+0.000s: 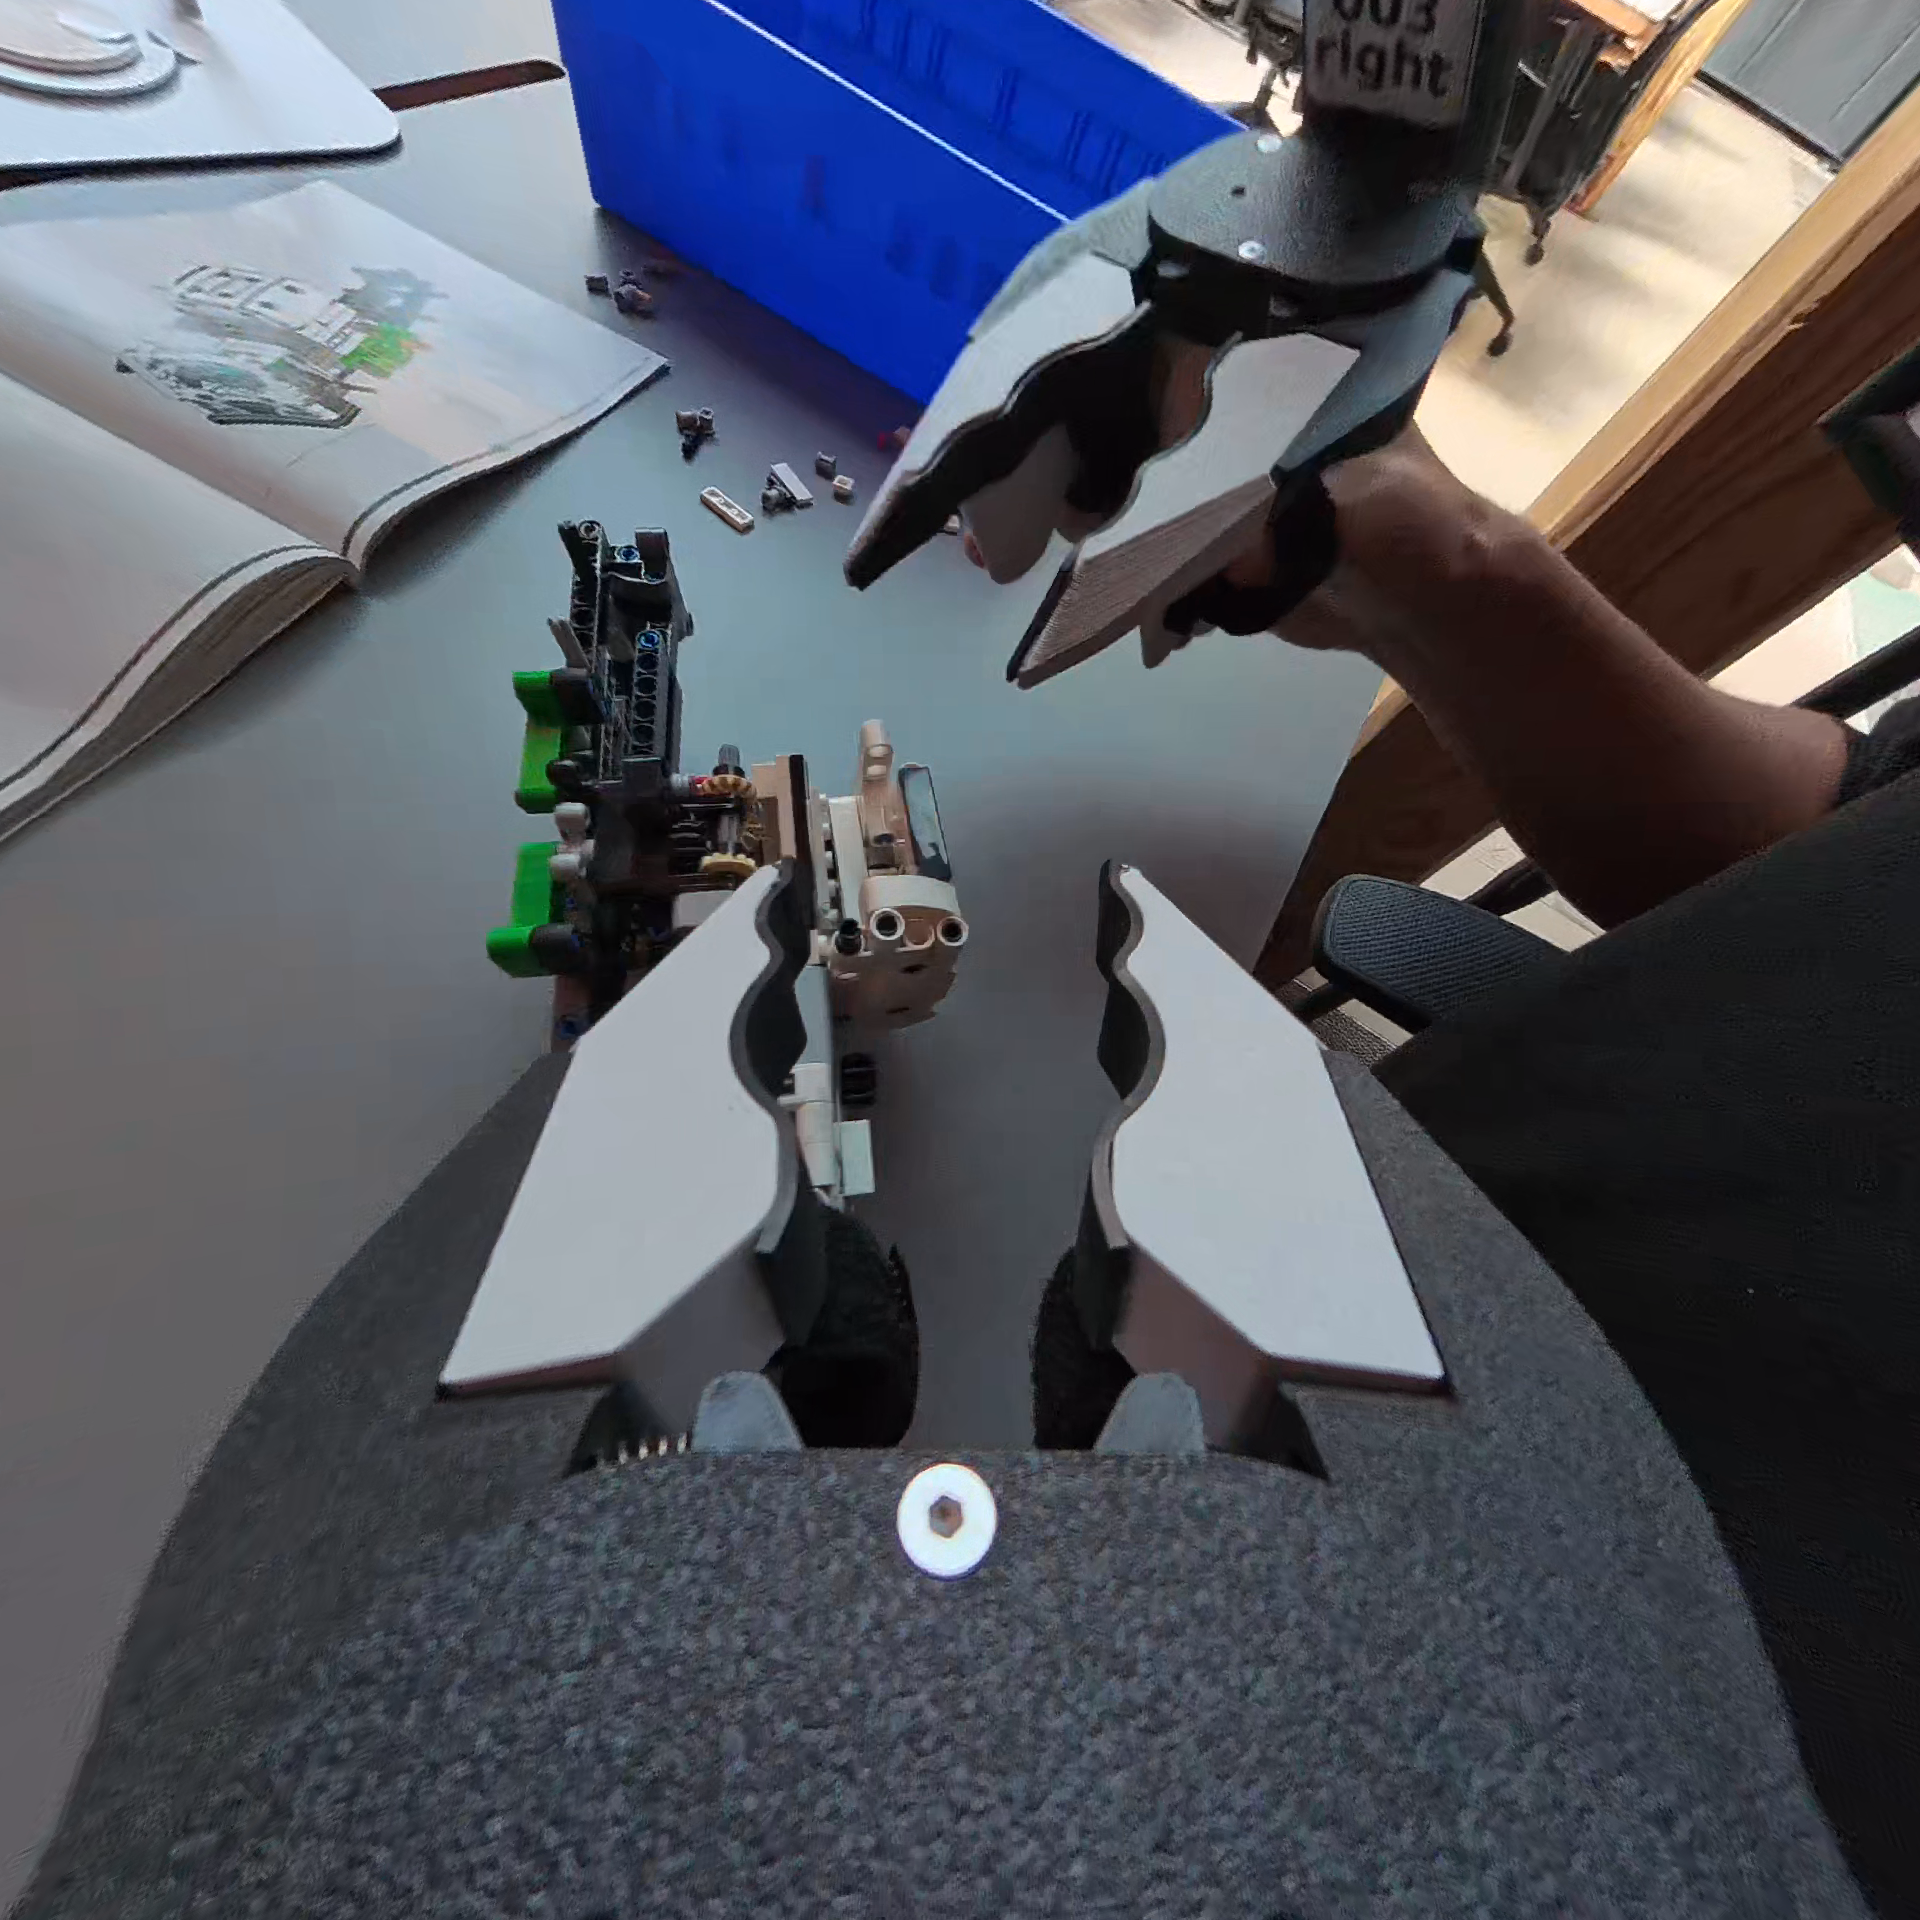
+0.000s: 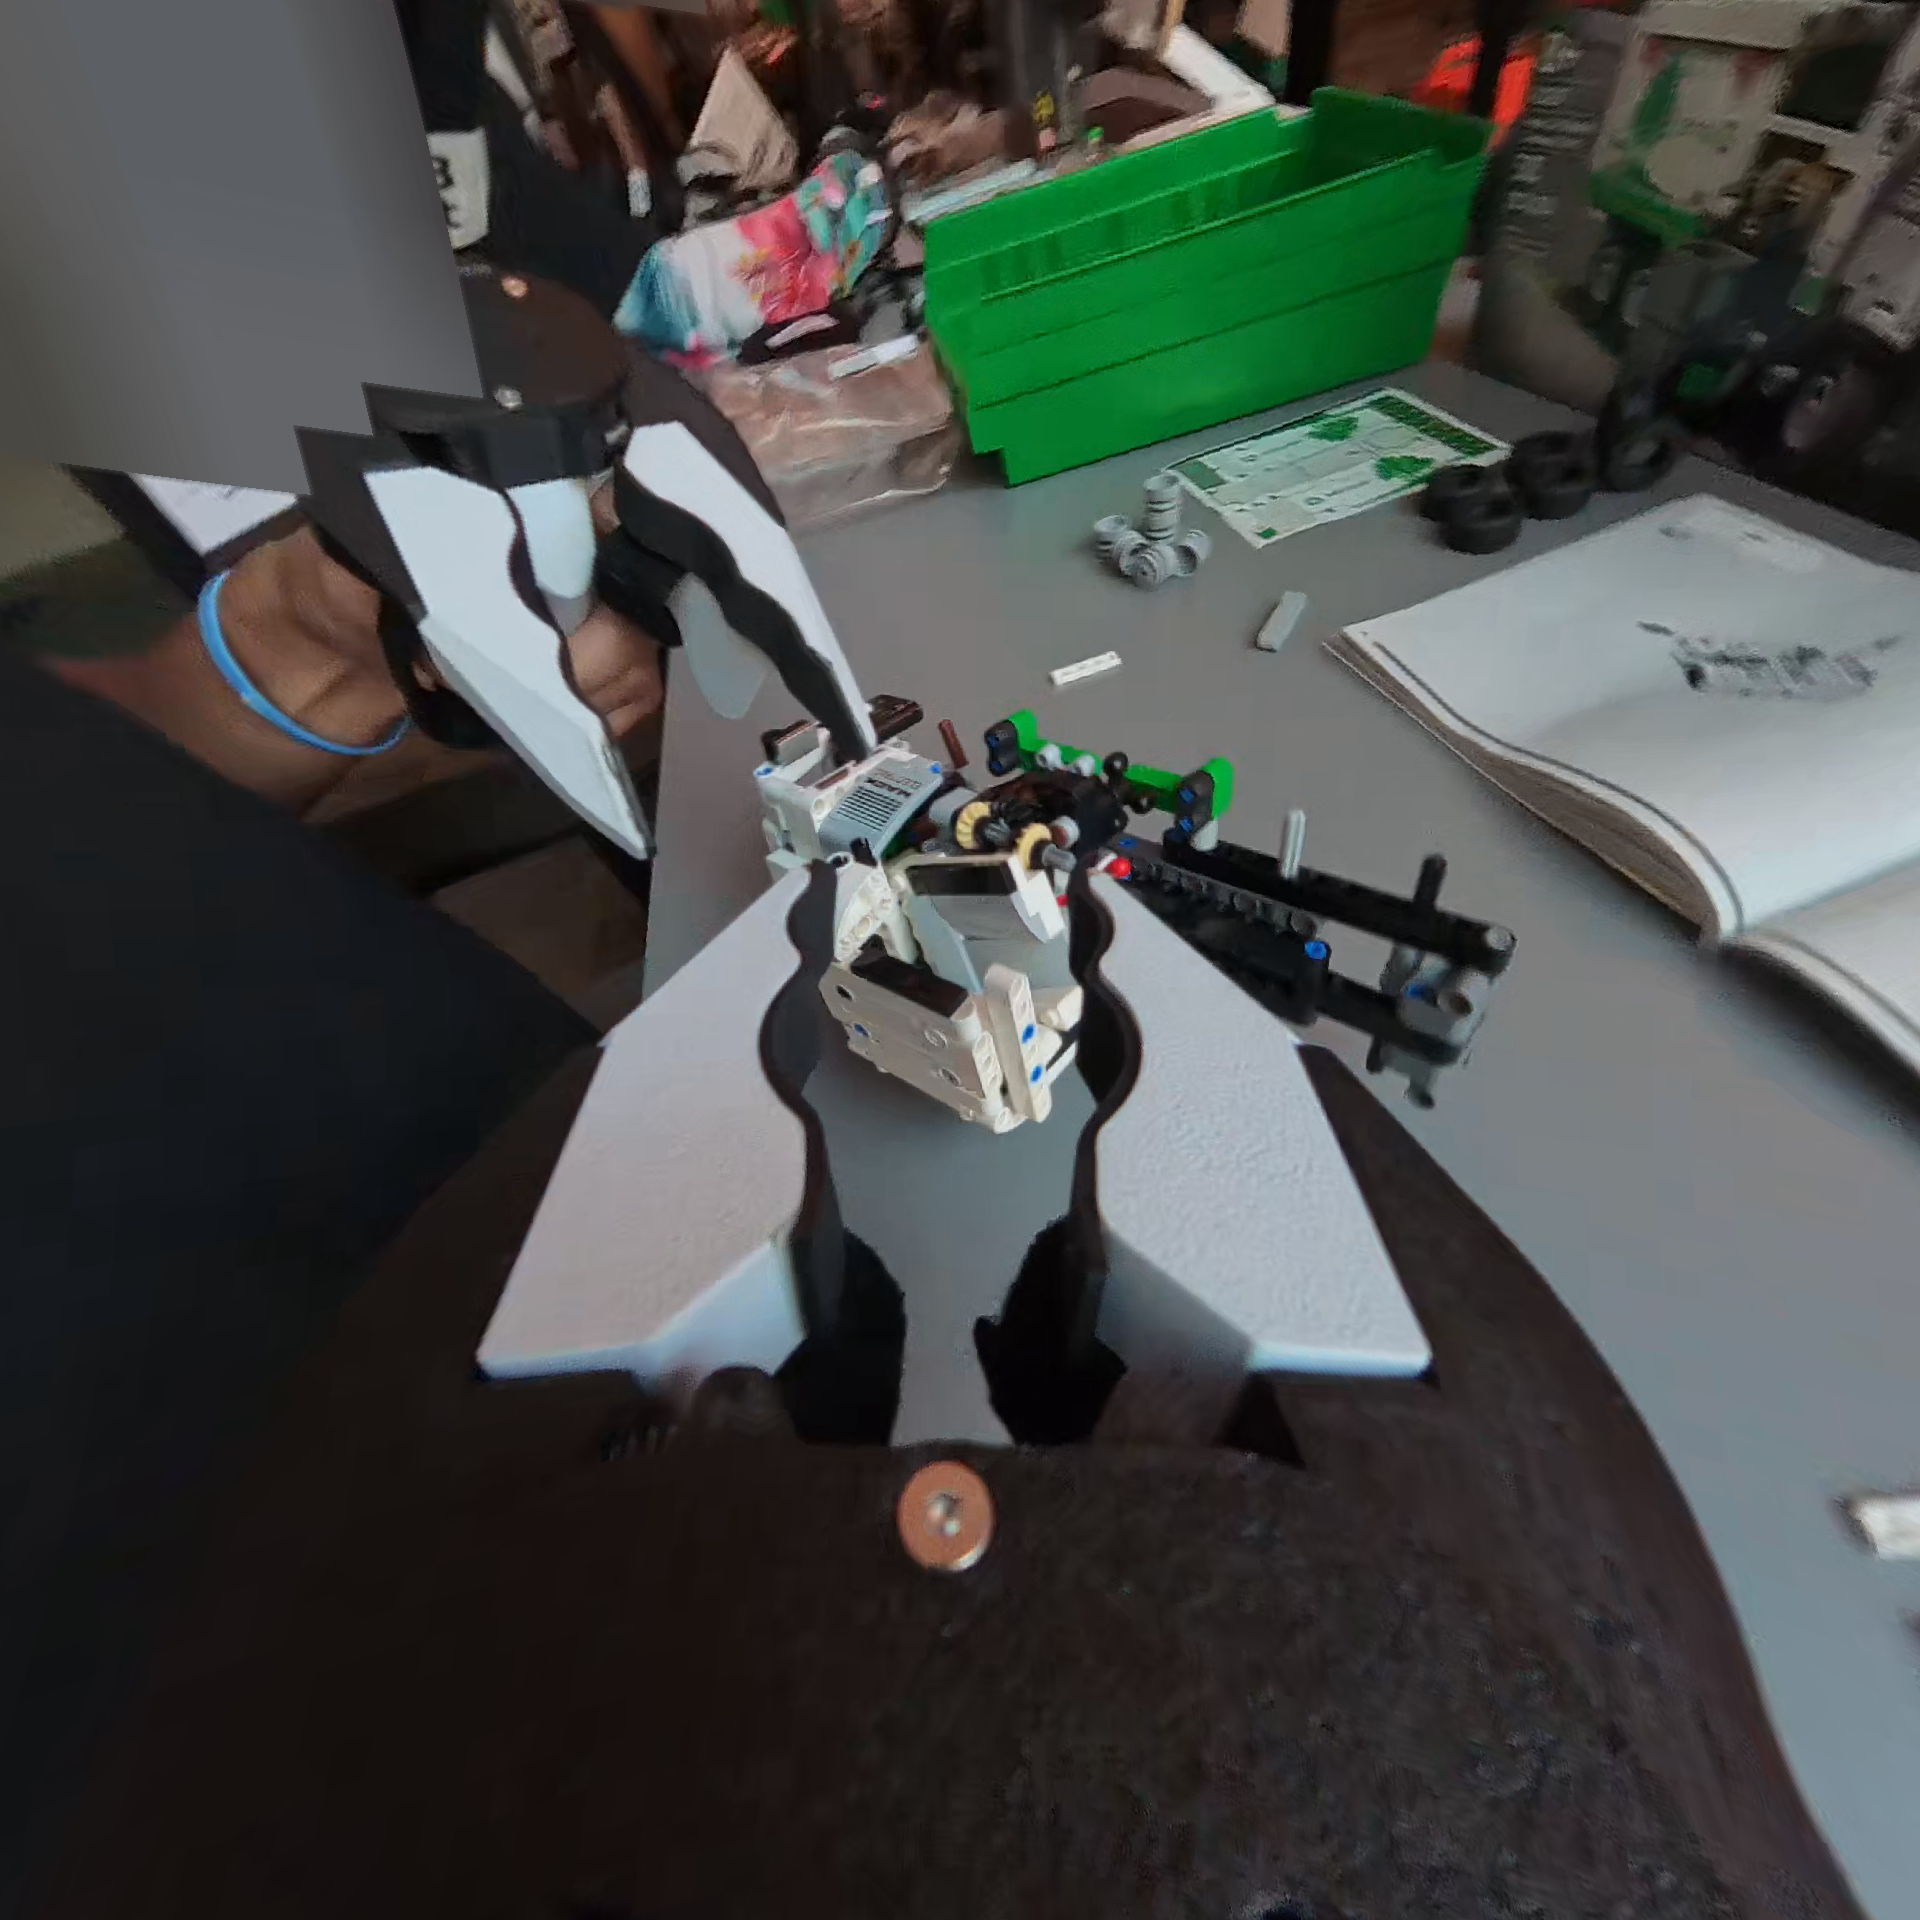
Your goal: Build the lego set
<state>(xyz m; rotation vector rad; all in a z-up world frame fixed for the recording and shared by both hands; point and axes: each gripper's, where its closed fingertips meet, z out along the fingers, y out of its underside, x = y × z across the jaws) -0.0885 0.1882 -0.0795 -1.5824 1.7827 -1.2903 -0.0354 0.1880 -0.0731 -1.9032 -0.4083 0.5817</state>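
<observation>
Half-built lego model [image 1: 707,831] lies on the bench [image 1: 260,1039], light, rigid but likely to pop apart at pins, best held by the black beam frame; left hand-held gripper [image 1: 945,894] and right hand-held gripper [image 2: 940,894] both apart, empty.

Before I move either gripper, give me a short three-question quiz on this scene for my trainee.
1. True or false: the right gripper is clamped on the lego model.
2. In the left wrist view, the bin beyond the loose pieces is: A red, B blue, C yellow.
3. Fill in: the instruction booklet lies ____ on the table.
Key: 1 false, its jaws are apart and empty. 2 B. 3 open.
</observation>
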